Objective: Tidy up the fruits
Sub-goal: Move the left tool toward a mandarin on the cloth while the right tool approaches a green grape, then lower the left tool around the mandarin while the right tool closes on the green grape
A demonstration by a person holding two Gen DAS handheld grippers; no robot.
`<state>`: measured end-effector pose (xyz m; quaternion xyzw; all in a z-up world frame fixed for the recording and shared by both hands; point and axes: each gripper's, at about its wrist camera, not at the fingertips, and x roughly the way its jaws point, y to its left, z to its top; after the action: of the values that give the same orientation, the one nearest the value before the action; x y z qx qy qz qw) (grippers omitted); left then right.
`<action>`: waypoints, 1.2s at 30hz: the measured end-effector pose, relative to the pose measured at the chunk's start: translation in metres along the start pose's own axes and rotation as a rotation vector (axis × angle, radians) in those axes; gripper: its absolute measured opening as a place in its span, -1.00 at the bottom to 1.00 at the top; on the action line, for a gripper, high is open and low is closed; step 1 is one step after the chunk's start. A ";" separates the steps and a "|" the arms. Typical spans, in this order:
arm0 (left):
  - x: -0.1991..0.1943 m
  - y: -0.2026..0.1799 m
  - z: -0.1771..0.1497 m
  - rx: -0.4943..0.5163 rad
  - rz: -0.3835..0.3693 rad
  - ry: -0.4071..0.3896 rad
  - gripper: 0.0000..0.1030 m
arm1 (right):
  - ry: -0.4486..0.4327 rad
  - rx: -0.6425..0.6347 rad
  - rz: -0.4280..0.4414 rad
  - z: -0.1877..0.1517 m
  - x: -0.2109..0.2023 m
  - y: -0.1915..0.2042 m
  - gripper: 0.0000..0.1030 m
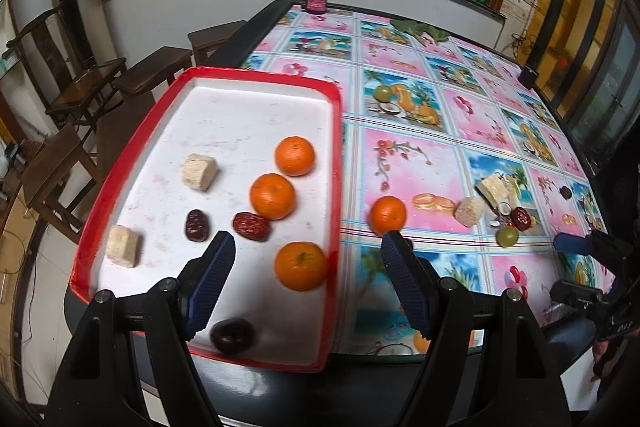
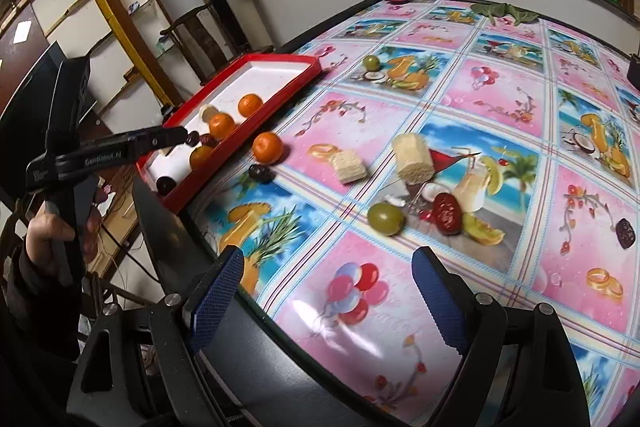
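Observation:
A white tray with a red rim [image 1: 256, 75] sits at the table's left edge. In it lie three oranges [image 1: 272, 195], two pale rice-cake blocks [image 1: 199, 171] and several dates [image 1: 251, 226]. My left gripper [image 1: 309, 242] hangs open over the tray's near right part, with nothing between its fingers. On the tablecloth beside the tray are an orange [image 2: 267, 147], a dark date [image 2: 260, 172], two rice-cake pieces [image 2: 412, 157], a green grape [image 2: 385, 219] and a red date [image 2: 446, 213]. My right gripper [image 2: 329, 259] is open and empty above the table's near edge, short of the grape.
Another green grape [image 2: 371, 63] lies farther back and a dark date [image 2: 626, 233] at the right. A small jar [image 1: 316, 1] stands at the far edge. Wooden chairs [image 1: 80, 87] crowd the left side. A person's hand [image 2: 44, 239] holds the left gripper's handle.

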<state>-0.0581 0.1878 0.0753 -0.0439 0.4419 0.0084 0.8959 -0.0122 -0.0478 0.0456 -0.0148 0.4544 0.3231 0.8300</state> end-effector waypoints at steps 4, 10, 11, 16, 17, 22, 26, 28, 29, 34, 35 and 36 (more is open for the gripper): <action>0.003 -0.009 0.002 0.017 -0.012 0.006 0.47 | 0.004 -0.019 0.009 0.004 -0.001 -0.001 0.40; 0.012 -0.027 0.006 0.055 -0.040 0.028 0.47 | 0.012 -0.035 0.015 0.007 0.004 0.003 0.21; 0.015 -0.031 0.007 0.063 -0.045 0.034 0.47 | 0.011 -0.039 0.016 0.008 0.005 0.005 0.20; 0.029 -0.046 0.009 0.086 -0.077 0.055 0.47 | 0.013 -0.055 0.022 0.012 0.011 0.008 0.10; 0.032 -0.049 0.010 0.089 -0.095 0.059 0.47 | 0.013 -0.057 0.022 0.013 0.012 0.009 0.09; 0.049 -0.058 0.012 0.109 -0.134 0.094 0.47 | 0.019 -0.058 -0.003 0.013 0.017 0.007 0.08; 0.057 -0.063 0.014 0.125 -0.136 0.096 0.36 | 0.028 -0.046 -0.012 0.012 0.020 0.000 0.03; 0.061 -0.063 0.015 0.125 -0.132 0.102 0.21 | 0.032 -0.043 -0.026 0.012 0.021 -0.003 0.03; 0.064 -0.063 0.015 0.126 -0.131 0.108 0.20 | 0.032 -0.046 -0.037 0.012 0.022 -0.004 0.02; 0.071 -0.063 0.014 0.129 -0.130 0.121 0.20 | 0.034 -0.056 -0.065 0.014 0.030 -0.007 -0.01; 0.072 -0.063 0.014 0.129 -0.130 0.123 0.20 | 0.038 -0.054 -0.067 0.015 0.033 -0.007 -0.02; 0.073 -0.062 0.014 0.128 -0.130 0.126 0.20 | 0.041 -0.053 -0.067 0.015 0.035 -0.008 -0.04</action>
<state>0.0009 0.1251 0.0305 -0.0157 0.4933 -0.0809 0.8659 0.0170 -0.0307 0.0254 -0.0583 0.4618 0.3067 0.8302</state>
